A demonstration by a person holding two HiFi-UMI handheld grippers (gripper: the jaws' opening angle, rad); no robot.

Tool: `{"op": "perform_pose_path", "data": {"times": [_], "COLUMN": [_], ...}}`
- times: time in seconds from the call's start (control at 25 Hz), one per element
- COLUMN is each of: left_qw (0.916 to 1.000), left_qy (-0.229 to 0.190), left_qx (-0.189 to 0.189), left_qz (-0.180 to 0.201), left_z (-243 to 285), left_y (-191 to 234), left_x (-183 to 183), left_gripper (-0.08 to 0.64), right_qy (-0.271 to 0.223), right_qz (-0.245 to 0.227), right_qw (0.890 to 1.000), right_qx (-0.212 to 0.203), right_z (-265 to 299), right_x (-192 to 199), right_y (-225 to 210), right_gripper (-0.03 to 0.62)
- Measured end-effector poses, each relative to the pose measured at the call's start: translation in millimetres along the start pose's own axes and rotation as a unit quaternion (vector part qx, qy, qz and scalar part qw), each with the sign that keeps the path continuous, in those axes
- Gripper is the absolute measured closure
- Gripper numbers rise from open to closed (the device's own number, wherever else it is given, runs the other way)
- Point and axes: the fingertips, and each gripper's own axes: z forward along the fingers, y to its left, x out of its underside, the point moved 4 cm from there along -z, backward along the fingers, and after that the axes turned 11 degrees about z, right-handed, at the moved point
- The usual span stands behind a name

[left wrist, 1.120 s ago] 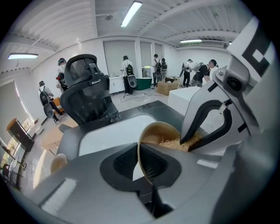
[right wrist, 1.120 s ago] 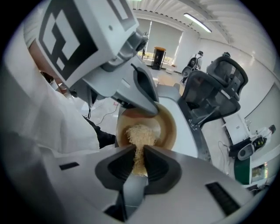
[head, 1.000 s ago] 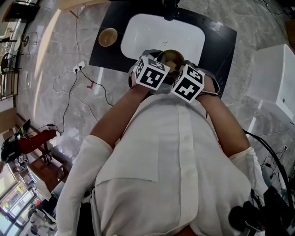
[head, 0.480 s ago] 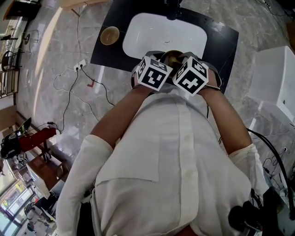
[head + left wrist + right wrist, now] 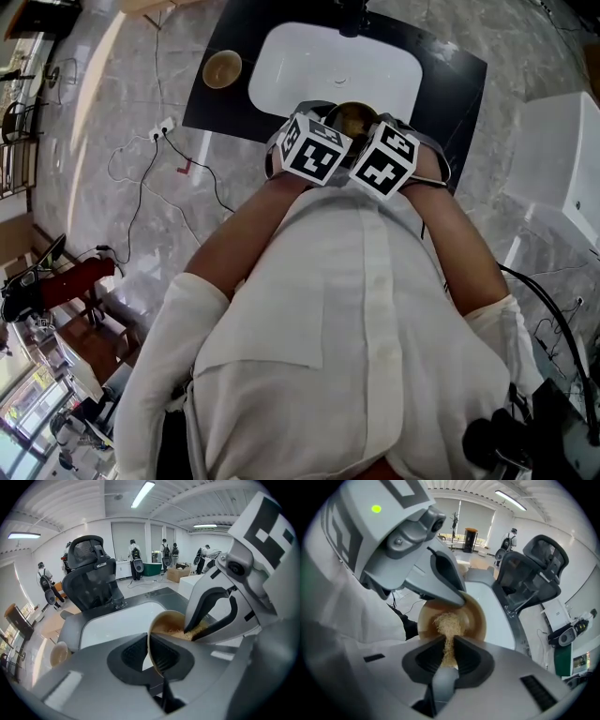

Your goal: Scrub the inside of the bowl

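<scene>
A tan bowl (image 5: 352,117) is held tilted over the white sink. My left gripper (image 5: 149,656) clamps the bowl's rim (image 5: 151,639), one jaw inside and one outside; its jaws are opening slightly with the rim still pressed between them. My right gripper (image 5: 448,651) is shut on a straw-coloured fibre scrubber (image 5: 449,623), which presses against the inside of the bowl (image 5: 474,616). In the left gripper view the right gripper's fingers (image 5: 206,620) reach down into the bowl (image 5: 171,623). In the head view both marker cubes sit side by side and hide the jaws.
The white sink basin (image 5: 333,70) is set in a black counter (image 5: 216,108) with a faucet (image 5: 349,19) at the back. A second tan bowl (image 5: 222,68) stands on the counter to the left. A black office chair (image 5: 91,573) stands beyond the sink. Cables (image 5: 150,178) lie on the floor.
Both grippers and the bowl have shifted slightly away from the body, over the sink's near edge. The right gripper has moved a little within the bowl. Both grips are unchanged.
</scene>
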Motion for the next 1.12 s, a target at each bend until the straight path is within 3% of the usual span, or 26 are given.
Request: {"op": "perform_pose_path", "data": {"times": [0.16, 0.28, 0.4, 0.6, 0.72, 0.92, 1.12], "left_qw": [1.0, 1.0, 1.0, 0.9998, 0.9998, 0.9997, 0.9999], "left_qy": [0.0, 0.001, 0.0, 0.009, 0.009, 0.012, 0.008], "left_qx": [-0.001, 0.003, 0.007, 0.012, 0.01, -0.001, -0.012], "left_qz": [0.001, -0.005, -0.002, 0.014, 0.015, 0.021, 0.009], "left_z": [7.0, 6.5, 6.3, 10.0, 8.8, 6.6, 5.0], "left_y": [2.7, 4.0, -1.2, -8.4, -8.8, -2.4, 7.6], "left_x": [-0.3, -1.1, -2.1, 1.1, 1.8, 4.2, 3.0], "left_gripper": [0.545, 0.548, 0.549, 0.549, 0.549, 0.547, 0.546], "right_qy": [-0.007, -0.034, -0.054, -0.039, -0.026, -0.028, -0.063], "right_qz": [0.014, 0.034, 0.038, 0.012, 0.007, 0.045, 0.084], "right_qw": [0.998, 0.996, 0.997, 0.999, 0.999, 0.998, 0.991], "right_qx": [-0.055, -0.07, -0.044, 0.029, 0.036, -0.015, -0.082], "right_z": [6.6, -0.8, -7.7, -9.0, -11.9, -9.6, -13.3], "right_x": [2.0, -6.0, -10.2, -7.1, -0.7, 13.7, 16.7], "right_y": [8.9, 6.3, -3.5, -21.1, -19.1, -5.9, 2.8], "right_gripper": [0.541, 0.541, 0.541, 0.541, 0.541, 0.541, 0.541]}}
